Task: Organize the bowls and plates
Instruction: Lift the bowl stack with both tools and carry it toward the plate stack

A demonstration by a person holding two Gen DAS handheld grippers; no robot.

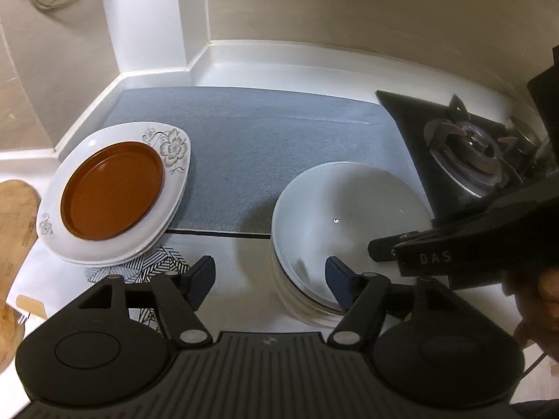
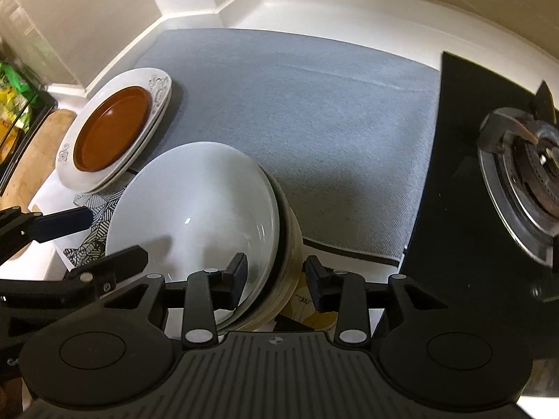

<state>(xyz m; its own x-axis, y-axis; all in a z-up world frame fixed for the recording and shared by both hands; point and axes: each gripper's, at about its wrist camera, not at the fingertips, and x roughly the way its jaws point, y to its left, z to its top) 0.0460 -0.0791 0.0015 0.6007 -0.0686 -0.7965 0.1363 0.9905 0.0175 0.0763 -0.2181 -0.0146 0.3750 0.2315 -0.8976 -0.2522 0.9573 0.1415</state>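
A stack of plates topped by a pale grey plate (image 1: 346, 209) stands at the front of the counter; it also shows in the right wrist view (image 2: 195, 216). A brown plate (image 1: 111, 188) lies in white flowered oval plates (image 1: 171, 146) at the left, also in the right wrist view (image 2: 111, 125). My left gripper (image 1: 269, 279) is open, its right finger at the stack's near left edge. My right gripper (image 2: 276, 279) is open, its two fingers on either side of the stack's near right rim. It appears in the left wrist view (image 1: 436, 255).
A grey-blue mat (image 1: 251, 146) covers the counter's middle. A black gas hob with a burner (image 1: 468, 153) is at the right. A wooden board (image 1: 14, 223) lies at the left. A patterned cloth (image 1: 153, 265) lies under the plates. Walls enclose the back.
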